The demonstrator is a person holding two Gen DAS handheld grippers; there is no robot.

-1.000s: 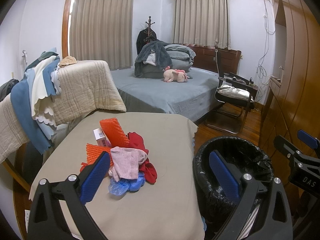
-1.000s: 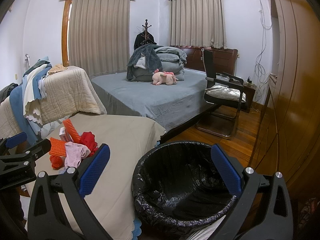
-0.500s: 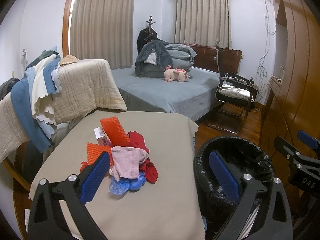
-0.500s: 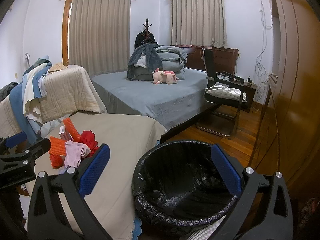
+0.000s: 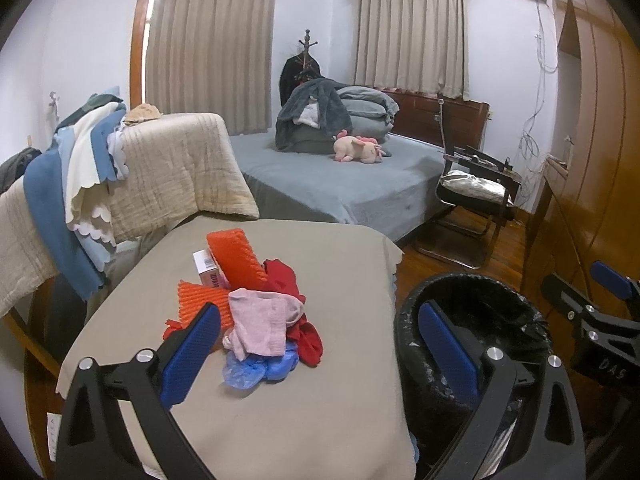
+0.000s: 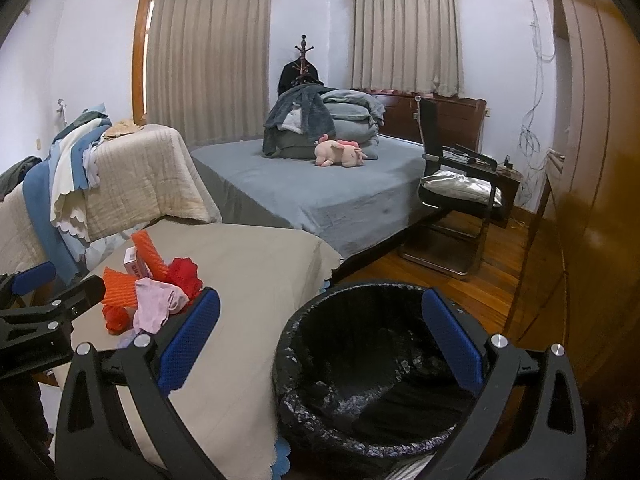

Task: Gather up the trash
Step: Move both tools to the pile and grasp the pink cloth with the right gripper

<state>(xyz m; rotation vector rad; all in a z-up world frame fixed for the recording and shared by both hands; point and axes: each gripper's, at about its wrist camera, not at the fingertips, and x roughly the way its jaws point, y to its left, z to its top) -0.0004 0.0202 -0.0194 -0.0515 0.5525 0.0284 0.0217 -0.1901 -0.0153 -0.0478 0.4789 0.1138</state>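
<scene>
A pile of trash lies on the beige-covered table point(image 5: 340, 248): orange foam nets point(image 5: 234, 258), a small pink-and-white box point(image 5: 206, 266), a red cloth point(image 5: 286, 280), a pink cloth point(image 5: 260, 320) and blue plastic covers point(image 5: 260, 366). The pile also shows in the right wrist view point(image 6: 152, 288). A bin with a black liner point(image 6: 372, 364) stands on the floor right of the table, also in the left wrist view point(image 5: 480, 320). My left gripper point(image 5: 320, 350) is open and empty, short of the pile. My right gripper point(image 6: 320, 344) is open and empty above the bin's near rim.
A bed point(image 5: 340, 180) with folded bedding and a pink plush toy point(image 5: 358, 148) stands behind the table. A black chair point(image 5: 472, 196) stands on the wooden floor at the right. Blankets hang over a rail at the left point(image 5: 120, 176). A wooden wardrobe point(image 6: 592, 160) lines the right wall.
Both views have shifted very slightly. Both grippers remain open and empty, and the pile has not moved.
</scene>
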